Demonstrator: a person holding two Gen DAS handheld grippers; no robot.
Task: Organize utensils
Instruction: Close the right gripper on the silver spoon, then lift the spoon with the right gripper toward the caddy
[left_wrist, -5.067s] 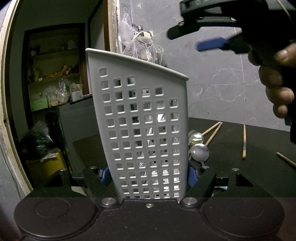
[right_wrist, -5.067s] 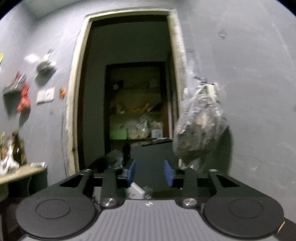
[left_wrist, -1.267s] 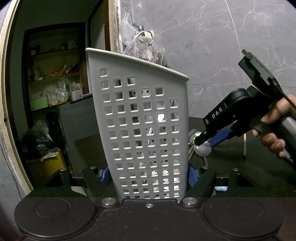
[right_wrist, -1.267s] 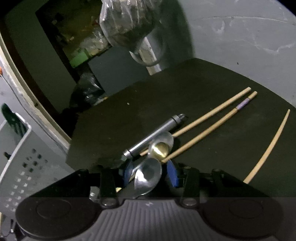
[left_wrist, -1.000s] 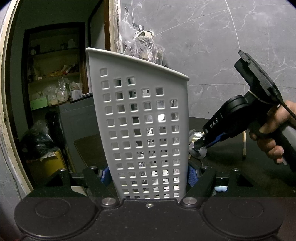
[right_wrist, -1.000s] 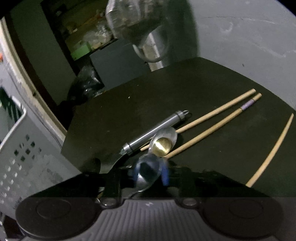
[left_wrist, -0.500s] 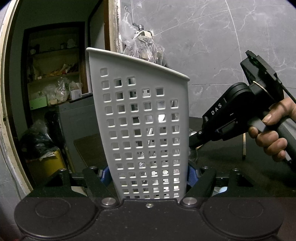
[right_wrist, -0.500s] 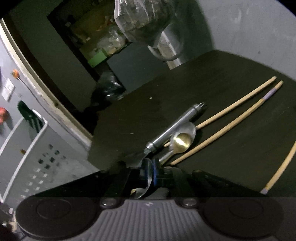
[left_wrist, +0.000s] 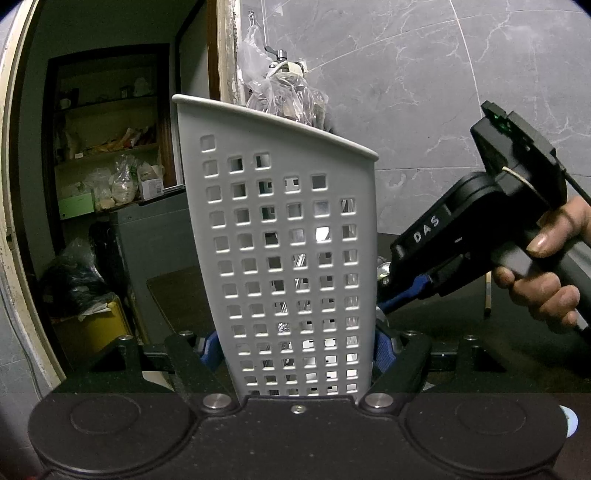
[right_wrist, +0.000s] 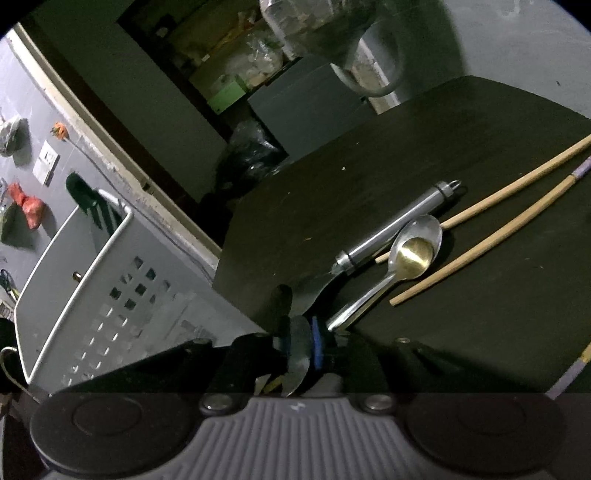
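A steel spoon (right_wrist: 298, 350) stood edge-on between the blue pads (right_wrist: 316, 343) of the right gripper (right_wrist: 301, 345), low over the near edge of the dark surface (right_wrist: 461, 155); its jaws were narrow and opening, with the pads close on either side of the bowl. One more steel spoon with a gold-lit bowl (right_wrist: 413, 253) lay on the surface just beyond, beside one round steel-handled utensil (right_wrist: 397, 229) whose flat end reached toward the gripper. Three pale wooden chopsticks lay there in full or part: two (right_wrist: 491, 243) side by side next to the spoon, and one with a purple band (right_wrist: 570, 369) at the right edge, well apart.

The left gripper (left_wrist: 297, 347) had its jaws clamped on one tall white perforated plastic utensil holder (left_wrist: 288, 258), held upright, with metal glinting through its square holes. The right gripper's tip was just beside the holder's right wall in the left wrist view, gripped by a person's right hand (left_wrist: 546, 269).

Behind stood a grey marble-tiled wall (left_wrist: 443, 92), a clear plastic bag (left_wrist: 284, 96) hung on a tap, and a doorway (left_wrist: 110, 166) to a dim room with cluttered shelves.
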